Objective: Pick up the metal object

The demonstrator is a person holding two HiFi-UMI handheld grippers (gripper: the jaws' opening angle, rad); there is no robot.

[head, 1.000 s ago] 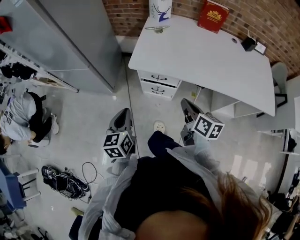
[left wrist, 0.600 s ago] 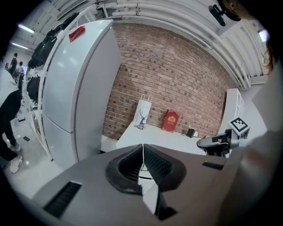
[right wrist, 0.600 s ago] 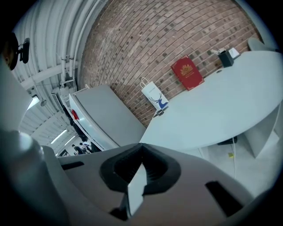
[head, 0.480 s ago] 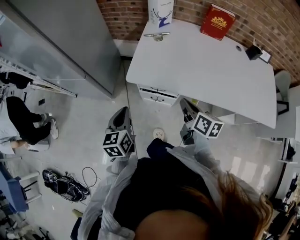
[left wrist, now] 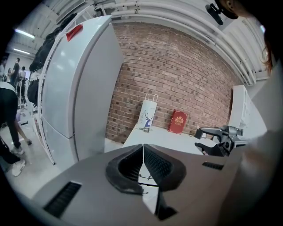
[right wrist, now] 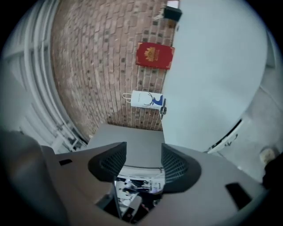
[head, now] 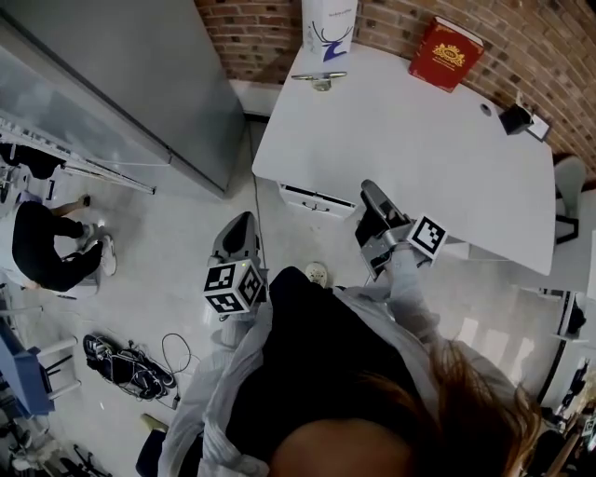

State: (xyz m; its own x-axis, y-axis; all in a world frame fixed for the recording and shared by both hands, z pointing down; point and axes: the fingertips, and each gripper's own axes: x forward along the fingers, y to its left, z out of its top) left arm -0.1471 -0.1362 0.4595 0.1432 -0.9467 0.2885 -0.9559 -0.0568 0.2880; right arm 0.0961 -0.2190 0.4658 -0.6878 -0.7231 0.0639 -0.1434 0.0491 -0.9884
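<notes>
At far left, a person crouches on the floor beside a tall grey cabinet. The left hand-held gripper is held low over the floor, short of the bench; its jaws are pressed together with nothing between them.

At the far left corner of the white bench lies the metal object, a small silvery piece with a thin bar across the top. It sits just in front of a white paper bag that stands against the brick wall. Its exact shape is too small to tell. It will likely be stiff, light and slick, and it lies low on the smooth top, so it may skid if nudged. The best hold is probably across the narrow bar near its middle, with the pads reaching down to the bench.

To the right, the right hand-held gripper hovers at the near edge of the bench. Its jaws are opening and stand wide, with nothing between them. The metal object is well apart from it, ahead and to its left across the bare top. A red book leans at the back, farther right.
</notes>
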